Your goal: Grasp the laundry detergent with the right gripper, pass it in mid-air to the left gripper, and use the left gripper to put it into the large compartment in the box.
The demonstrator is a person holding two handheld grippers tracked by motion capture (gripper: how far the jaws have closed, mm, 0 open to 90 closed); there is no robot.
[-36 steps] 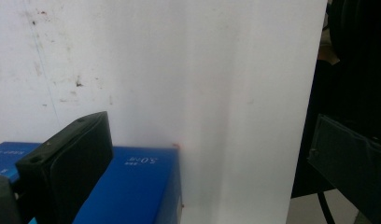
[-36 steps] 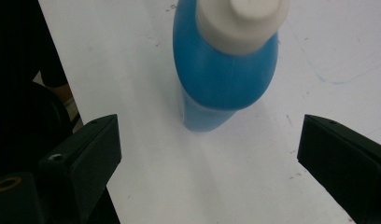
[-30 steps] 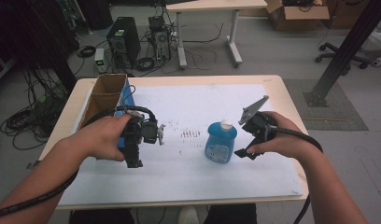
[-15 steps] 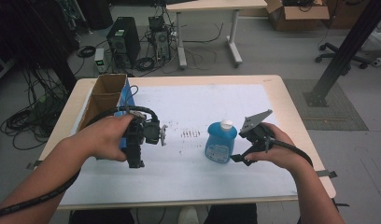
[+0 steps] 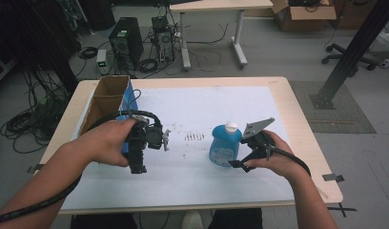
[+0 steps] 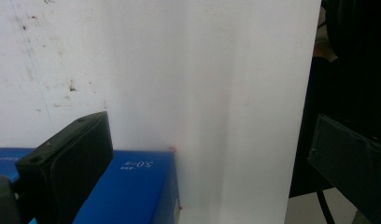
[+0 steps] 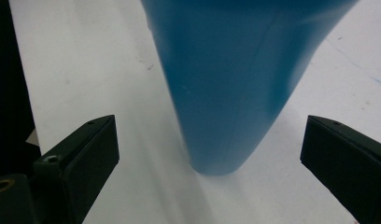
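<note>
A blue bottle (image 5: pixel 224 144) with a white cap stands upright on the white paper sheet (image 5: pixel 197 105), right of centre. My right gripper (image 5: pixel 238 157) is low at the bottle's right side. In the right gripper view it (image 7: pixel 209 133) is open, its jaws on either side of the bottle's base (image 7: pixel 230 84) and clear of it. My left gripper (image 5: pixel 138 160) hovers over the sheet's left part. Its jaws are wide apart in the left gripper view (image 6: pixel 209 140), with a blue box (image 6: pixel 132 186) lying against the inner face of one jaw.
An open cardboard box (image 5: pixel 106 102) stands at the table's left edge with a blue box (image 5: pixel 131 95) against its right side. Small dark marks (image 5: pixel 195 137) dot the sheet between my grippers. The wooden table's edge (image 5: pixel 302 124) runs just right of my right hand.
My right gripper has dropped and slid left, from beside the bottle's top to around its base. My left gripper has stayed in place.
</note>
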